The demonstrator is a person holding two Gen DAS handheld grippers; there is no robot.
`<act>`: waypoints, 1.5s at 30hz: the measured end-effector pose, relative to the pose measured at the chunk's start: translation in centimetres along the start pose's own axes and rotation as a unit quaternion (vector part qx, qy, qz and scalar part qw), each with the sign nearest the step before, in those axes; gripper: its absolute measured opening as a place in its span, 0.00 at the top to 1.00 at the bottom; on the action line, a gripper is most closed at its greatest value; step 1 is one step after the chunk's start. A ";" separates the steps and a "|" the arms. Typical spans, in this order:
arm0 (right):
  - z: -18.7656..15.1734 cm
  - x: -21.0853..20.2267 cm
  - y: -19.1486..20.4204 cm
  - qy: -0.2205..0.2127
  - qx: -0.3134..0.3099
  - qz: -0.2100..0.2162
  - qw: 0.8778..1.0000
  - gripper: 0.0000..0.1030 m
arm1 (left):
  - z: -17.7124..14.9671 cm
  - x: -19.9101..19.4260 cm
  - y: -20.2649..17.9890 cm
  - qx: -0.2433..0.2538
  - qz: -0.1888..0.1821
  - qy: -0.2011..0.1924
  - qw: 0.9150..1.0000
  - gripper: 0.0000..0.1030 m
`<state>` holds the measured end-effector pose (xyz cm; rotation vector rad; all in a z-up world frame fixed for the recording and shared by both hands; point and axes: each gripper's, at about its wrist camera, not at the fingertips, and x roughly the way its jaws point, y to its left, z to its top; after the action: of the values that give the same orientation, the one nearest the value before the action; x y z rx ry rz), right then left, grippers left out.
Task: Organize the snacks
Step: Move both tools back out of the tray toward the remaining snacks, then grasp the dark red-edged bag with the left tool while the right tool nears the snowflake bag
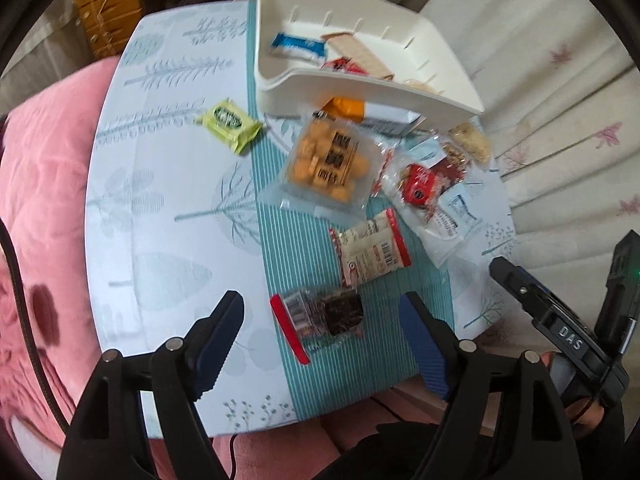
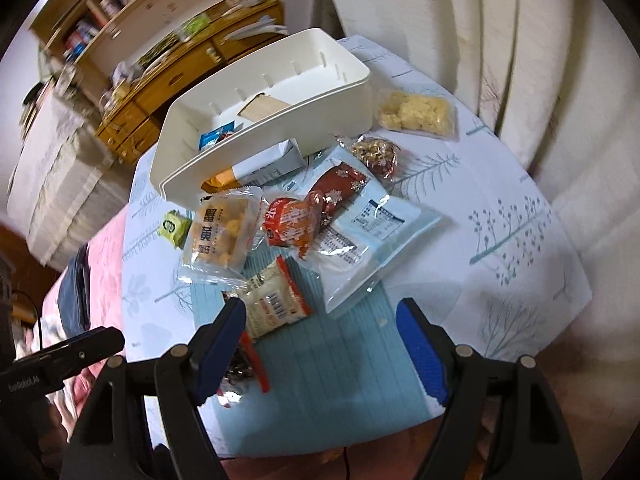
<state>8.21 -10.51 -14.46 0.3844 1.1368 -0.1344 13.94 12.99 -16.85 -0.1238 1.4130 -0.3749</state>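
Note:
A white bin [image 1: 360, 84] [image 2: 256, 136] stands at the table's far side and holds a blue packet [image 1: 298, 46], a wafer pack [image 1: 356, 50] and a red packet. Loose snacks lie in front of it: a bag of orange balls [image 1: 328, 160] [image 2: 222, 232], a yellow-green packet [image 1: 230, 124] [image 2: 174, 226], a red-wrapped snack [image 1: 424, 184] [image 2: 292, 220], a cream packet with red edges [image 1: 372, 250] [image 2: 276, 302], and a dark snack in clear wrap [image 1: 320, 320] [image 2: 240, 368]. My left gripper [image 1: 322, 322] is open above the dark snack. My right gripper [image 2: 320, 320] is open and empty above the table's near edge.
A pale blue flat pouch [image 2: 372, 232], a nut bar [image 2: 376, 154], a pale cracker bag [image 2: 416, 114] and a milk carton [image 2: 268, 164] lie by the bin. A pink quilt [image 1: 44, 200] lies left of the table. Curtains hang at the right. A wooden shelf unit [image 2: 132, 40] stands behind.

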 end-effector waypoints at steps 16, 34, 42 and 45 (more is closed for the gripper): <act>3.2 3.5 -2.3 0.073 -0.142 0.022 0.987 0.01 | -3.1 6.8 -0.6 -0.166 0.041 0.072 0.983 0.21; 5.1 9.2 -1.9 0.154 -0.270 0.016 0.950 0.00 | -5.1 10.6 0.3 -0.304 0.052 0.100 0.946 0.21; 5.3 11.2 -1.5 0.167 -0.314 0.006 0.934 0.00 | -3.7 12.0 -0.3 -0.311 0.067 0.099 0.943 0.21; 5.5 11.5 -1.3 0.166 -0.326 0.005 0.931 0.00 | -2.8 12.2 -0.3 -0.311 0.072 0.099 0.942 0.21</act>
<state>17.36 -12.67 -23.14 -0.1916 1.4366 0.3278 12.49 9.12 -28.70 -0.5063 1.6917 0.2000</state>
